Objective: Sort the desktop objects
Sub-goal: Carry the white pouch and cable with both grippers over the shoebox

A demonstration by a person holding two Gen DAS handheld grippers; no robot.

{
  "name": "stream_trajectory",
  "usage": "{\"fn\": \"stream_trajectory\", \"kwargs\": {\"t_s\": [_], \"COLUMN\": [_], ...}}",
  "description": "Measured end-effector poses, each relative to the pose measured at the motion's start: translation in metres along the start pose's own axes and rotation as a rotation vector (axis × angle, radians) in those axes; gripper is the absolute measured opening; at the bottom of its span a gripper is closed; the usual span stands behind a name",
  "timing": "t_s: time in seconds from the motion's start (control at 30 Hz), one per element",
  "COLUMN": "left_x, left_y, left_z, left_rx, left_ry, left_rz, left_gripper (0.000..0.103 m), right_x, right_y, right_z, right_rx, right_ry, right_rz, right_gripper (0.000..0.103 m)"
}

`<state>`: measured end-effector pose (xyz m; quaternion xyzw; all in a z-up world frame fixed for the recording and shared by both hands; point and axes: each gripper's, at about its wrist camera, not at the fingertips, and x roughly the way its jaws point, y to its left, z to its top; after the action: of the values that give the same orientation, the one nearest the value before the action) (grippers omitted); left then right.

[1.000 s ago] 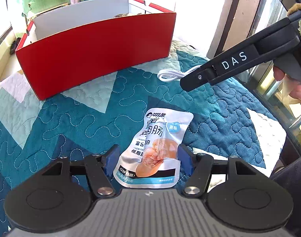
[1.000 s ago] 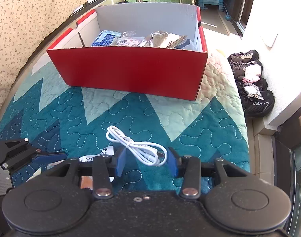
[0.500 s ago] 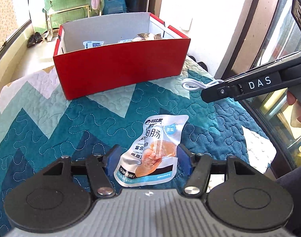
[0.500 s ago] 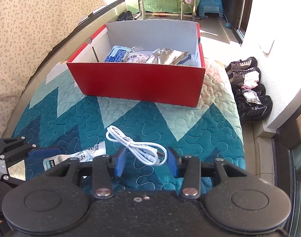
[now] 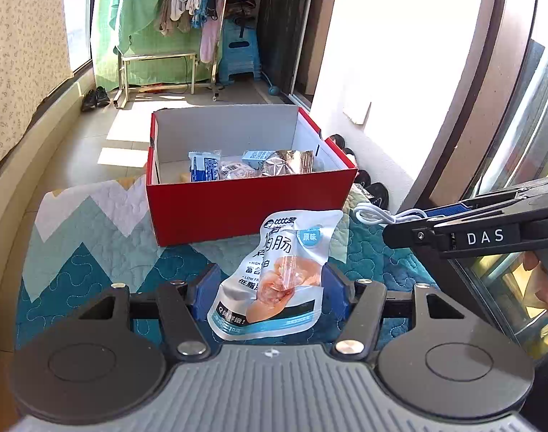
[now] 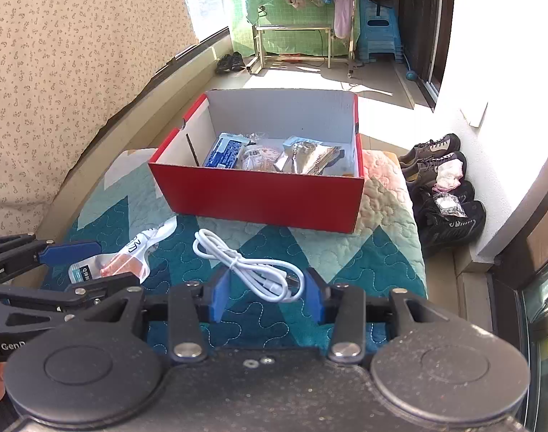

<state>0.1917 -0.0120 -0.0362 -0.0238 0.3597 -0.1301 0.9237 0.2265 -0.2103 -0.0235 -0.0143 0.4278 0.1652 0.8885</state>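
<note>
My left gripper [image 5: 270, 288] is shut on a white sausage snack pouch [image 5: 281, 273] and holds it up above the quilt; the pouch also shows in the right wrist view [image 6: 115, 262]. My right gripper [image 6: 266, 288] is shut on a coiled white USB cable [image 6: 248, 266], lifted above the quilt; the cable also shows in the left wrist view [image 5: 378, 214]. A red shoebox [image 5: 248, 205] with white inner walls stands ahead on the quilt, also in the right wrist view [image 6: 259, 194]. It holds several snack packets [image 6: 274, 154].
A teal zigzag quilt [image 6: 345, 252] covers the table. Shoes [image 6: 443, 187] lie on the floor to the right of the table. A patterned curtain [image 6: 58, 72] hangs at left. A drying rack with clothes [image 5: 187, 18] stands far behind.
Both grippers have risen with their loads. The pouch and the cable have come up off the quilt, and the box now looks farther away and lower.
</note>
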Motion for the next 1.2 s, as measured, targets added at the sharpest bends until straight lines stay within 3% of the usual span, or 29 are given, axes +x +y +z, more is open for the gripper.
{"fn": "stream_trajectory", "kwargs": {"t_s": [0.3, 0.5, 0.9, 1.2], "left_x": [-0.005, 0.015, 0.087, 0.143], "left_y": [0.002, 0.014, 0.042, 0.052], "left_z": [0.057, 0.096, 0.143, 0.155], "left_rx": [0.035, 0.040, 0.087, 0.114], "left_ry": [-0.113, -0.132, -0.074, 0.005], "left_rz": [0.017, 0.020, 0.049, 0.053], "left_gripper": [0.061, 0.061, 0.061, 0.061], "right_x": [-0.007, 0.003, 0.050, 0.101], "right_y": [0.000, 0.002, -0.002, -0.005], "right_z": [0.034, 0.057, 0.095, 0.112], "right_rx": [-0.026, -0.069, -0.084, -0.110], "right_ry": [-0.069, -0.096, -0.099, -0.024], "right_rz": [-0.004, -0.021, -0.052, -0.094], "right_gripper": [0.043, 0.043, 0.043, 0.043]}}
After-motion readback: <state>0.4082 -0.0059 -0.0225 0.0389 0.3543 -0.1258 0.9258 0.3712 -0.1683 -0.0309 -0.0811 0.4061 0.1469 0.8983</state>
